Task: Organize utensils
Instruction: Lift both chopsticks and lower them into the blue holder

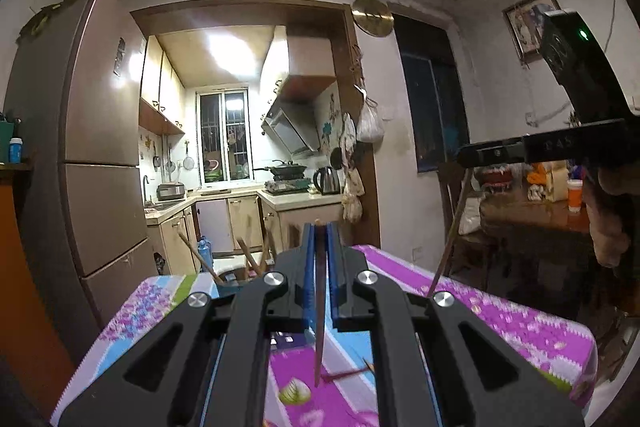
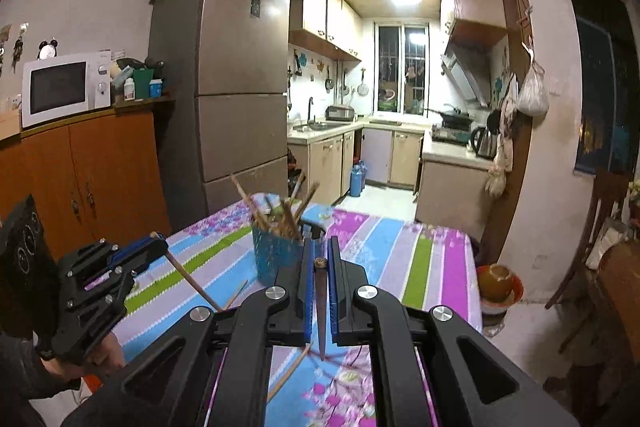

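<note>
Right wrist: chopstick (image 2: 321,307) seemingly between fingers (image 2: 307,267).

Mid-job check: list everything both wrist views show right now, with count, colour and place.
chopstick holder: one, blue, on the table, several chopsticks standing in it
held chopsticks: two, brown, one in each tool
loose chopsticks: at least two, brown, lying on the cloth
tablecloth: one, striped floral
fridge: one, brown, left of the kitchen doorway
microwave: one, white, on the orange cabinet
left tool: shut on a chopstick
right tool: shut on a chopstick
</note>
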A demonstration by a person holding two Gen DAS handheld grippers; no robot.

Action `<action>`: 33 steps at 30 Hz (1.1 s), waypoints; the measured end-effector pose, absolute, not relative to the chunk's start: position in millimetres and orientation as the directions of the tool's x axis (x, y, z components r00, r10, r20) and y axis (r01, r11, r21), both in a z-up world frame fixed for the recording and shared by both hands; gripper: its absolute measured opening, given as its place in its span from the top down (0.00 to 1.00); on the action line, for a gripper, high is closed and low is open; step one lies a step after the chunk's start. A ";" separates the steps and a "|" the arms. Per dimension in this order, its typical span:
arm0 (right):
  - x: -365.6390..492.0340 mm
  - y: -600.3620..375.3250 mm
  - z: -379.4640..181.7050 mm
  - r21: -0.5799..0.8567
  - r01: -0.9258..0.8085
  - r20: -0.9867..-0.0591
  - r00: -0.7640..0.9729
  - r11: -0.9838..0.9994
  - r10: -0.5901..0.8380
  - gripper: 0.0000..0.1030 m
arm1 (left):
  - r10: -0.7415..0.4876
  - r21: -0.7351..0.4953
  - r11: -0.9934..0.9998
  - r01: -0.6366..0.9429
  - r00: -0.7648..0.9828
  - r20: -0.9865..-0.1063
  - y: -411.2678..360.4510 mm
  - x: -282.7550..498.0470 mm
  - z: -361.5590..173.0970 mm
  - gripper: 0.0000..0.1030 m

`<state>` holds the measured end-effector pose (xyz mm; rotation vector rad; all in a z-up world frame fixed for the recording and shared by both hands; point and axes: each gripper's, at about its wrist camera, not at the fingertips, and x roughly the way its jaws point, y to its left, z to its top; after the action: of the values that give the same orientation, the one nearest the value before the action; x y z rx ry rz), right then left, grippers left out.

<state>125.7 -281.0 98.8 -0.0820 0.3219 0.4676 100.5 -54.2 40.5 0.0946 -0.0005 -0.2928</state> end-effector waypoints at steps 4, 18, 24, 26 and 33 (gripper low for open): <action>142.3 -272.8 131.6 -0.027 -0.462 -0.307 0.847 0.886 0.433 0.93 | -0.274 0.071 0.960 0.271 0.961 0.025 -36.7 120.3 79.1 0.95; 229.3 -246.2 210.4 0.002 -0.463 -0.271 0.853 0.887 0.446 0.93 | -0.207 0.034 0.978 0.204 0.968 0.144 -6.0 191.0 187.0 0.95; 266.1 -230.3 209.7 0.039 -0.480 -0.285 0.835 0.876 0.470 0.93 | -0.199 0.026 0.980 0.198 0.974 0.111 -1.7 229.2 181.7 0.95; 276.5 -223.2 205.2 0.042 -0.487 -0.296 0.828 0.872 0.477 0.93 | -0.201 0.015 0.980 0.200 0.976 0.088 0.7 241.0 173.1 0.95; 309.8 -199.1 178.7 0.066 -0.507 -0.345 0.796 0.859 0.497 0.93 | -0.202 -0.005 0.979 0.202 0.979 0.006 9.4 277.1 139.2 0.95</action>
<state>309.8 -199.1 178.7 -0.0301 0.3624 0.5390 277.1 9.4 139.2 -0.0059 -0.0055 -0.2037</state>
